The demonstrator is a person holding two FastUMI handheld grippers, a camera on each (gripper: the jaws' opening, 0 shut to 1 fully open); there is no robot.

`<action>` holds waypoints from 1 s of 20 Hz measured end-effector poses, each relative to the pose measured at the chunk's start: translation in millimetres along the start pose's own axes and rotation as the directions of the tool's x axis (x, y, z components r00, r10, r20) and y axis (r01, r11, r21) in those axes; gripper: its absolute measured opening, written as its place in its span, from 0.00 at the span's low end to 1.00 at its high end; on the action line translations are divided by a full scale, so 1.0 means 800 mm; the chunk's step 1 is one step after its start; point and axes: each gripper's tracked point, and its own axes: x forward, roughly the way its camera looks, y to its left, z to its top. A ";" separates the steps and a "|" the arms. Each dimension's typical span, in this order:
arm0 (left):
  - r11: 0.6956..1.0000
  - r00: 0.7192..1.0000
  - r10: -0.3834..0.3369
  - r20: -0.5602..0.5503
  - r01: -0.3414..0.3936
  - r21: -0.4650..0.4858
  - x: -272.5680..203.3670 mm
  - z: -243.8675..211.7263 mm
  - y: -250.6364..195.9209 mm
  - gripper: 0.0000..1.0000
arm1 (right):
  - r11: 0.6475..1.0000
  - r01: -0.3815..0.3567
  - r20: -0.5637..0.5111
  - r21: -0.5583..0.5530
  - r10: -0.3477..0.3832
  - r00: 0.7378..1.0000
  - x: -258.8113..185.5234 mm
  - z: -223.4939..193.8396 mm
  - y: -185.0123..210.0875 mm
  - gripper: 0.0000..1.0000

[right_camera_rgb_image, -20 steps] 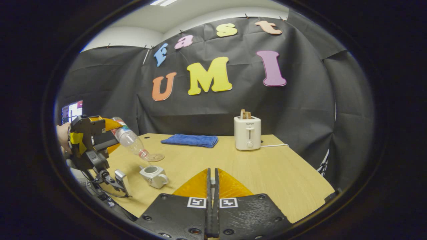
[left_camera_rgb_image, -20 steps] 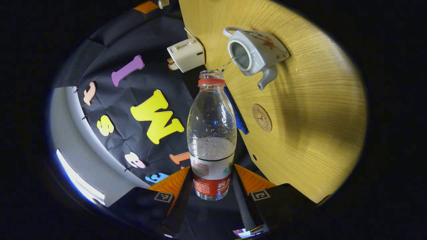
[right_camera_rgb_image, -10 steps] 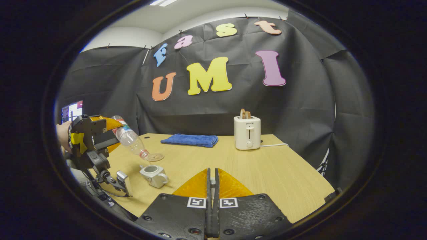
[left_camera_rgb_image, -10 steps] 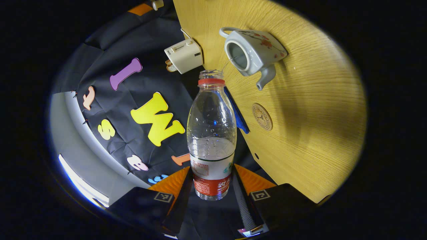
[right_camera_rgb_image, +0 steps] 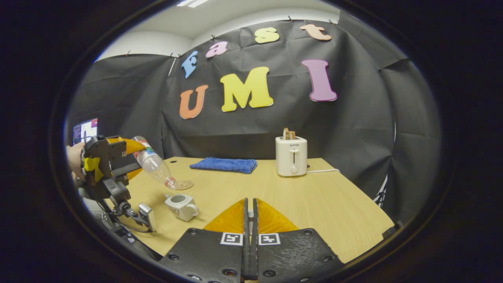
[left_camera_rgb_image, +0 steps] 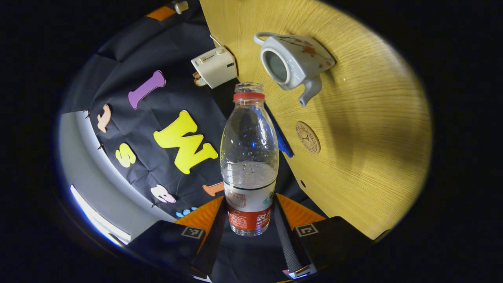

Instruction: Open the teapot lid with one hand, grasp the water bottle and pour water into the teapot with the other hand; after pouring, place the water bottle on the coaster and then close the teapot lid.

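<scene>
In the left gripper view, your left tongs [left_camera_rgb_image: 251,220] held the water bottle [left_camera_rgb_image: 249,157] by its lower part, one finger pressed on each side of the label. The bottle pointed away from the camera, with its open mouth near the teapot [left_camera_rgb_image: 292,65]. A second ago a thin stream of water ran from the mouth into the pot's round opening. Now that stream was gone, and the teapot sat a little farther from the mouth. I think that meant you had finished pouring and had started to tip the bottle back up. Some water was left in the bottle. The teapot stood on the bench [left_camera_rgb_image: 373,129] with its lid off, and the round coaster [left_camera_rgb_image: 308,137] lay bare just past the spout, so the bottle likely goes there next. This view let you look right down into the teapot and see the coaster's pattern. In the right gripper view, your right tongs [right_camera_rgb_image: 249,220] were pressed tight together, with something small and pale just showing between them. It may have been the lid, but I could not tell. They barely moved in that second. This view showed what the other did not: the left tongs [right_camera_rgb_image: 131,159] from the side, held by a hand [right_camera_rgb_image: 74,159], with the bottle tilted mouth-down above the teapot [right_camera_rgb_image: 181,206]. It also showed the blue cloth [right_camera_rgb_image: 224,165] laid flat and the toaster [right_camera_rgb_image: 291,156] standing upright, well apart from the pot.
</scene>
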 end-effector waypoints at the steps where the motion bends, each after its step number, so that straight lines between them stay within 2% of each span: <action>1: 1.000 1.000 0.000 0.000 0.000 0.000 0.001 0.000 0.000 0.69 | 1.000 0.000 0.000 0.001 0.000 1.000 0.000 0.000 0.000 0.00; 8: 0.999 1.000 0.018 -0.005 -0.018 -0.026 0.001 -0.005 0.005 0.69 | 1.000 0.004 0.003 -0.003 -0.004 1.000 -0.001 0.002 0.001 0.00; 11: 0.992 1.000 0.020 -0.010 -0.021 -0.128 0.001 -0.013 0.007 0.69 | 1.000 0.007 0.007 -0.002 -0.007 1.000 -0.002 0.006 0.001 0.00; 14: 0.962 1.000 0.013 -0.018 -0.017 -0.273 -0.006 -0.018 0.001 0.69 | 1.000 0.008 0.010 -0.005 -0.008 1.000 -0.001 0.010 0.005 0.00; 15: 0.946 1.000 0.003 -0.016 -0.008 -0.323 -0.009 -0.018 -0.005 0.72 | 1.000 0.009 0.011 -0.008 -0.009 1.000 -0.001 0.013 0.006 0.00; 17: 0.901 0.999 -0.038 0.005 0.037 -0.432 -0.012 -0.012 -0.024 0.69 | 1.000 0.005 0.014 -0.015 -0.005 1.000 0.000 0.017 0.010 0.00; 18: 0.867 0.998 -0.058 0.012 0.056 -0.495 -0.012 -0.012 -0.031 0.69 | 1.000 0.002 0.014 -0.014 -0.002 1.000 0.002 0.018 0.013 0.00; 19: 0.818 0.997 -0.080 0.020 0.077 -0.570 -0.014 -0.009 -0.042 0.69 | 1.000 -0.004 0.010 -0.012 0.004 1.000 0.003 0.020 0.017 0.00; 20: 0.755 0.994 -0.100 0.032 0.097 -0.648 -0.015 -0.008 -0.051 0.69 | 1.000 -0.011 0.007 -0.009 0.011 1.000 0.003 0.020 0.021 0.00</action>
